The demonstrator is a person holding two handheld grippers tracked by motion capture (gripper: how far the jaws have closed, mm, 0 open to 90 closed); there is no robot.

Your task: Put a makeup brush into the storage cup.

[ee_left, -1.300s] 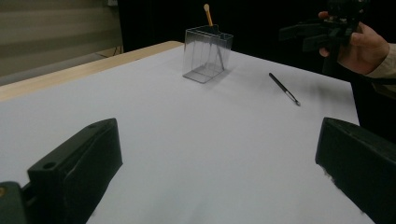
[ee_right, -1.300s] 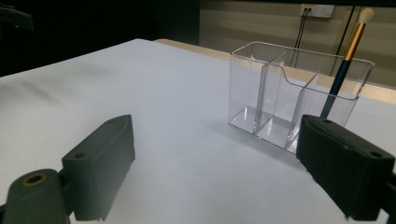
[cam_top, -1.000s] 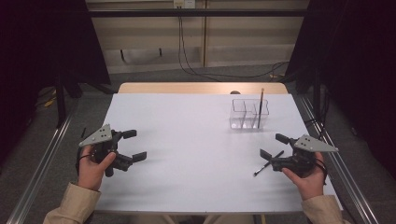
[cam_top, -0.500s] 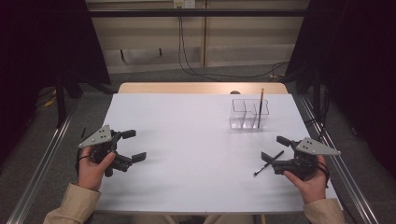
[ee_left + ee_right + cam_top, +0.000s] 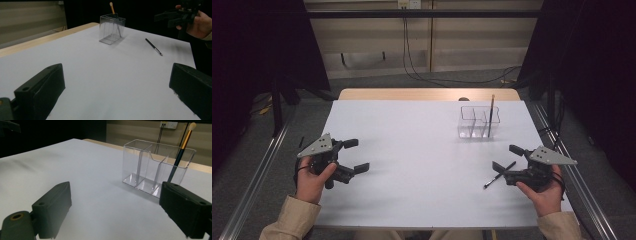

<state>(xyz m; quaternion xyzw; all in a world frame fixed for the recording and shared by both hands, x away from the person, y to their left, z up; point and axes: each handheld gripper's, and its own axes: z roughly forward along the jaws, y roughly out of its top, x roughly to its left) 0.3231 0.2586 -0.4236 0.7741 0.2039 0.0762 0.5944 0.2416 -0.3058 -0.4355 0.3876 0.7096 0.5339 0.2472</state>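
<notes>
a clear plastic organiser box with three compartments (image 5: pixel 479 122) is standing on the white-covered desk (image 5: pixel 422 170), toward its far right part. a dark-handled brush with a gold ferrule and a pale tip (image 5: pixel 490 116) is standing upright in the box's right-hand compartment as seen from above, its tip rising over the rim. in the right gripper view the same brush (image 5: pixel 181 149) is leaning slightly inside the box (image 5: pixel 155 167).

a thin black pencil-like brush (image 5: pixel 499 175) is lying flat on the desk, nearer the person than the box and well apart from it. it is sitting just beside the right tongs (image 5: pixel 507 158), whose jaws are standing wide apart with nothing between them; whether the lower jaw is touching the brush cannot be told. a hand is holding these tongs close to the desk, on the near right of the box.

the left tongs (image 5: pixel 354 155) are waiting far to the left of the box, also in a hand, jaws spread and empty. in the left gripper view the box (image 5: pixel 111 29) is showing across the desk, with the lying brush (image 5: pixel 153 46) to its right.
</notes>
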